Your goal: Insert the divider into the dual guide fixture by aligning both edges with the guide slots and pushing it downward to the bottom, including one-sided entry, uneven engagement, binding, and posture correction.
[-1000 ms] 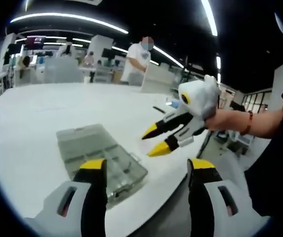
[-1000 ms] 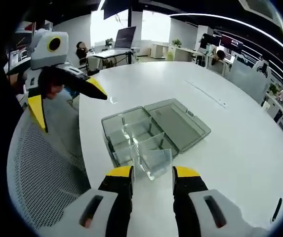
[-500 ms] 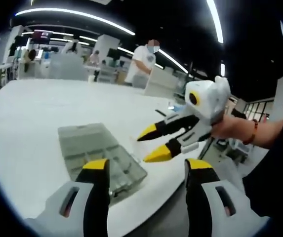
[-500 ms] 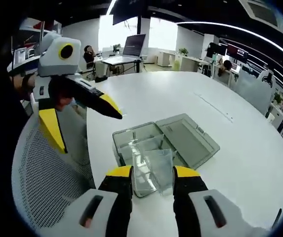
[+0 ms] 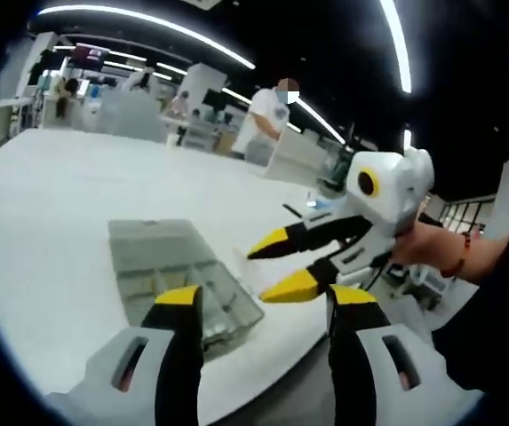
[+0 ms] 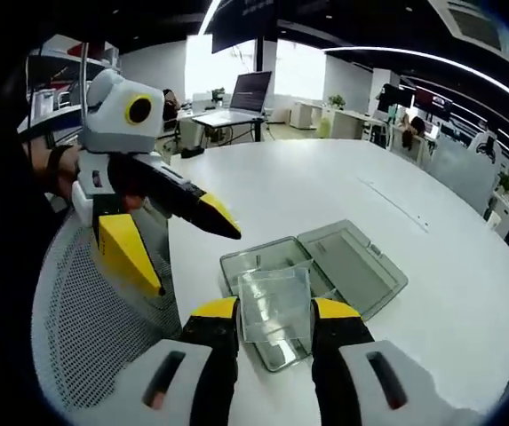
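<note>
1. In the right gripper view the right gripper (image 6: 274, 312) has its yellow-tipped jaws closed against the two side edges of a clear plastic divider (image 6: 275, 303), which stands between them as a flat pane facing the camera
2. The divider is held above the near end of a clear compartment box (image 6: 276, 266), the guide fixture, which lies on the round white table (image 6: 432, 222); whether the divider's lower edge touches the box cannot be told
3. The box's hinged lid (image 6: 353, 264) lies open and flat on the table, on the far right side of the tray
4. The left gripper (image 6: 183, 235) enters from the left of this view, jaws spread wide apart and holding nothing, over the table edge and a white mesh chair (image 6: 85, 337)
5. In the left gripper view the left gripper (image 5: 263, 306) also shows parted, empty jaws, with the box (image 5: 170, 271) on the table (image 5: 50, 195) beyond them
6. The right gripper (image 5: 276, 264) comes in from the right there, held by a hand (image 5: 423, 253); the divider is too faint to make out in this view
7. A person in a white shirt (image 5: 263, 120) stands beyond the table
</note>
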A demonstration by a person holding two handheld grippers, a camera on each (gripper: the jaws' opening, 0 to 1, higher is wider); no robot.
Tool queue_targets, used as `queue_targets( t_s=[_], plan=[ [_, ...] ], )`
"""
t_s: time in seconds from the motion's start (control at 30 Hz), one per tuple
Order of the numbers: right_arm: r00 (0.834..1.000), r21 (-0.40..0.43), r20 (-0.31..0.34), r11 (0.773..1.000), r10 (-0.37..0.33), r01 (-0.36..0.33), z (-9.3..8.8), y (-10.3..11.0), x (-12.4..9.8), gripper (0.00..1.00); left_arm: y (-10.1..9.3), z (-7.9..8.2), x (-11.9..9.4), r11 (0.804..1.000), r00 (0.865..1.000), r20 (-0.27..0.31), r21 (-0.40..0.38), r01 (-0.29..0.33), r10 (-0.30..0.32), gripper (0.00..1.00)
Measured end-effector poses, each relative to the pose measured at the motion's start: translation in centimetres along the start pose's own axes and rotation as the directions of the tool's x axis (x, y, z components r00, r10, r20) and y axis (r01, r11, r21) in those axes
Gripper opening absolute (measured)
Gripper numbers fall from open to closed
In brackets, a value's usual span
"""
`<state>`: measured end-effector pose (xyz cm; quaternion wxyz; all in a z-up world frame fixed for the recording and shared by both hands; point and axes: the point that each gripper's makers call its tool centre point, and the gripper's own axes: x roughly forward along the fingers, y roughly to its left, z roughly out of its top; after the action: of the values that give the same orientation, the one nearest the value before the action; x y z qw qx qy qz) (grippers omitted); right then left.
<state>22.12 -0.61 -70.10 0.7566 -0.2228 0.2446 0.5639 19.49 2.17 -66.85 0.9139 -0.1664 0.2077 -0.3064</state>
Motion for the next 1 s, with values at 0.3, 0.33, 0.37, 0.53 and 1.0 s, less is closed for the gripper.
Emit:
queue_targets(
  t_s=[0.3,0.33,0.37,0.53,1.0],
  plan=[
    [1.0,-0.002,0.031,1.0,0.005,-0.005,1.0,0.4,-0.2,0.27,0.7,0.2,-0.3,0.997,0.999,0.029,-0.082,-0.014,0.017,0.47],
    [1.0,-0.003,0.03,1.0,0.008,-0.008,1.1,0.4,-0.2,0.27,0.8,0.4,-0.3,0.995,0.999,0.045,-0.095,-0.012,0.016,0.47],
    [0.999,-0.007,0.036,1.0,0.008,-0.008,1.3,0.5,-0.2,0.27,0.7,0.7,-0.4,0.994,0.998,0.063,-0.11,-0.004,0.011,0.47],
    [0.998,-0.001,0.056,1.0,0.008,-0.008,1.8,0.5,-0.4,0.27,0.7,0.8,-0.4,0.989,0.997,0.076,-0.148,0.006,0.005,0.41],
    [0.994,0.015,0.105,0.999,0.027,-0.029,3.3,1.1,-0.2,0.27,1.1,1.2,-0.5,0.973,0.993,0.119,-0.229,0.026,0.001,0.18]
  ],
)
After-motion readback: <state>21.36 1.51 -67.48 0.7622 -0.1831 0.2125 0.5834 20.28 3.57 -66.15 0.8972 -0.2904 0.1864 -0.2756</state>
